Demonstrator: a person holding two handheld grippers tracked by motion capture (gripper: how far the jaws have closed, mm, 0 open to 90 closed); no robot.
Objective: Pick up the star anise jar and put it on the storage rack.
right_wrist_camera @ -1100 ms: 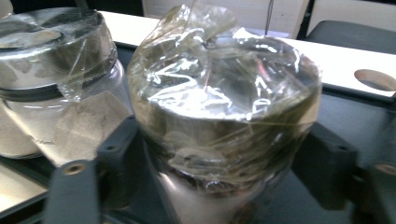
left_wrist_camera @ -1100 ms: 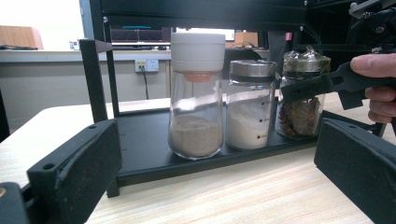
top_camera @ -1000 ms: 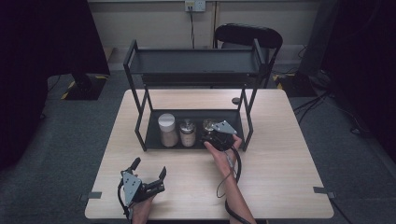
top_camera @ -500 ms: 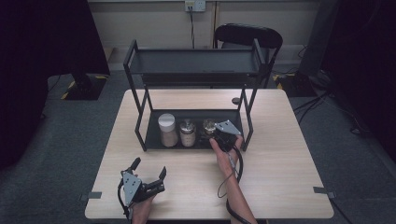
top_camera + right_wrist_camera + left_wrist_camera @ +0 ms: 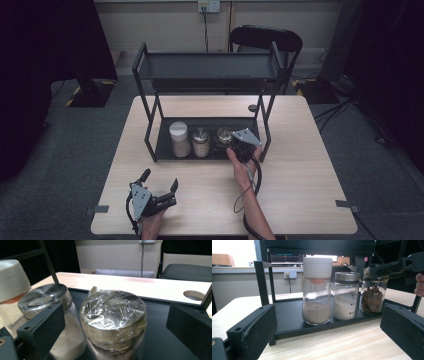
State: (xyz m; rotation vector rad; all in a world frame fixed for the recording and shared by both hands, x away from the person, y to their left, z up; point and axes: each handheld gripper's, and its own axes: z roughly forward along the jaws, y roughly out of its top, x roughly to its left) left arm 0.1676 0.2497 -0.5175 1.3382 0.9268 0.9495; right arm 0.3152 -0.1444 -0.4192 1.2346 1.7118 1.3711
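Three jars line bottom shelf of black rack (image 5: 150,145) on counter (image 5: 310,165): white-capped jar (image 5: 179,138) at left, steel-lidded jar (image 5: 201,142) in middle, film-covered jar (image 5: 223,137) at right, closest to right hand. Right tongs (image 5: 231,141) straddle film-covered jar, jaws just opened, spread wide with pads clear of glass, jar standing on shelf on its own, likely a release. Left tongs (image 5: 159,181) rest near counter's front edge, jaws apart, empty, aimed at rack, seemingly kept clear of work.
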